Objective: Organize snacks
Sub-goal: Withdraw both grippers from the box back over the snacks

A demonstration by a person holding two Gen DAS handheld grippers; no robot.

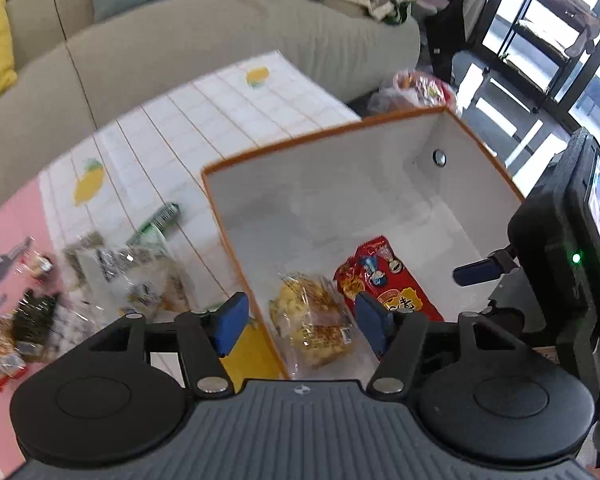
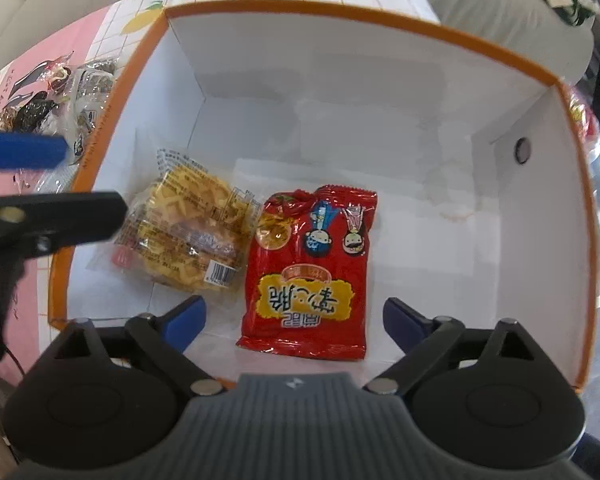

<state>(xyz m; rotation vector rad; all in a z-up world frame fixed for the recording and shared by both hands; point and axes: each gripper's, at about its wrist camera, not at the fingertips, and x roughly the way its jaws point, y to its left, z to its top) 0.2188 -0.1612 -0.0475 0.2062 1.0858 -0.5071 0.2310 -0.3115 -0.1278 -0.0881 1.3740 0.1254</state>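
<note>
Two snacks lie side by side in the white box (image 2: 380,92) — a yellow noodle pack (image 2: 188,232) on the left, a red snack bag (image 2: 312,272) on the right. Both the left gripper (image 1: 300,320) and the right gripper (image 2: 294,316) are spread wide and hold nothing. More snack packs (image 1: 136,276) sit on the counter (image 1: 220,120) left of the box.

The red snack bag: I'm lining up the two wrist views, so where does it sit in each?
Left wrist: red snack bag lower centre-right, on the box floor, partly behind the left gripper.
Right wrist: red snack bag at centre, above the right gripper.
Shared landmark: the clear yellow snack pack on the bag's left.
</note>
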